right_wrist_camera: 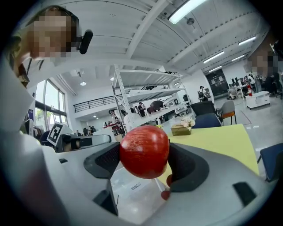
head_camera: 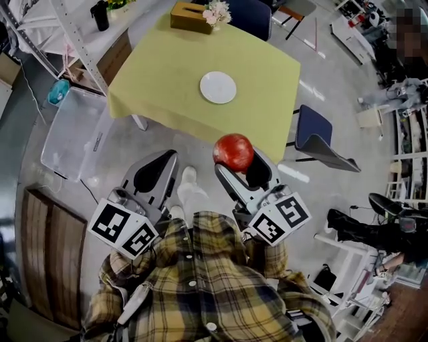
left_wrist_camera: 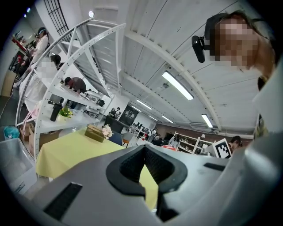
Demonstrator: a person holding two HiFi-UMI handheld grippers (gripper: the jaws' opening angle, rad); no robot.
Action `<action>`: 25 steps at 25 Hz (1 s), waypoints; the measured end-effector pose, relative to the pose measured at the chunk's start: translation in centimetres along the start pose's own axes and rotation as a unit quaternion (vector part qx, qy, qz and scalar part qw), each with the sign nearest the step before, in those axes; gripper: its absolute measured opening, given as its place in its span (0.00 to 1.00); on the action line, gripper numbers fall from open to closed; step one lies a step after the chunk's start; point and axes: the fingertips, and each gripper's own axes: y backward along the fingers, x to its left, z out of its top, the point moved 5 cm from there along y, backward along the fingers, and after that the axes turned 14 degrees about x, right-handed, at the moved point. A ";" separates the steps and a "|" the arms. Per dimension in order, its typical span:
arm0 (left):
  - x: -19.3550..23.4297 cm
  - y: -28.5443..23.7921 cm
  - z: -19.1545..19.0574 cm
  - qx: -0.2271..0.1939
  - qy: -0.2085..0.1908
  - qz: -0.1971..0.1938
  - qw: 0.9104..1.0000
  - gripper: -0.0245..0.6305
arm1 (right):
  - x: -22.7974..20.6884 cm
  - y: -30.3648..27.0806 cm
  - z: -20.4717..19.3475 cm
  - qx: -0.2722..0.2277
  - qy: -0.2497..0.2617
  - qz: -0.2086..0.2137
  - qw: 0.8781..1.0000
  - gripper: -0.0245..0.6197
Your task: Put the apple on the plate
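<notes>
Head view: the right gripper [head_camera: 242, 167] pinches the one apple [head_camera: 233, 152], in the air at six o'clock from the single plate [head_camera: 218, 87].
Left gripper view: the left gripper [left_wrist_camera: 145, 152] has its jaws pressed together at the tips, empty.
Right gripper view: both jaws clamp the apple's sides.

clearance over yellow table [head_camera: 160, 93]
top bare all around the plate [head_camera: 218, 87]; tissue box [head_camera: 189, 17] and flowers [head_camera: 217, 12] sit only at the far edge. blue chair [head_camera: 313, 127] stands off the right side, clear bin [head_camera: 70, 133] on the floor at left.

Red apple [head_camera: 233, 151], white plate [head_camera: 218, 87], yellow tablecloth [head_camera: 167, 80], yellow plaid shirt [head_camera: 207, 280]
</notes>
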 end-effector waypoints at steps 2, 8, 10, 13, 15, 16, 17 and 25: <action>0.9 -1.6 1.2 0.001 0.001 -0.001 1.000 0.05 | -1.2 -1.1 1.3 0.002 0.003 0.000 1.000 0.56; 2.6 -6.7 5.0 -0.001 -0.009 -0.012 1.000 0.05 | -5.7 -3.2 4.9 -0.004 0.004 -0.008 1.000 0.56; 2.9 -8.6 6.1 -0.003 -0.014 -0.017 1.000 0.05 | -7.2 -3.5 5.9 -0.009 0.004 -0.012 1.000 0.56; 3.3 -11.4 7.3 -0.003 -0.021 -0.027 0.999 0.05 | -9.7 -4.0 6.9 -0.014 0.003 -0.019 1.000 0.56; 3.4 -13.2 8.0 -0.002 -0.026 -0.033 0.999 0.05 | -11.2 -4.2 7.5 -0.016 0.001 -0.023 1.000 0.56; 3.4 -14.0 8.3 -0.001 -0.028 -0.036 0.999 0.05 | -11.9 -4.2 7.8 -0.017 0.001 -0.025 1.000 0.56; 3.4 -14.7 8.6 0.000 -0.030 -0.037 0.999 0.05 | -12.5 -4.3 8.1 -0.018 0.000 -0.027 0.999 0.56; 4.6 -17.9 10.5 0.007 -0.036 -0.039 0.999 0.05 | -15.6 -5.3 9.3 -0.022 -0.015 -0.033 0.999 0.56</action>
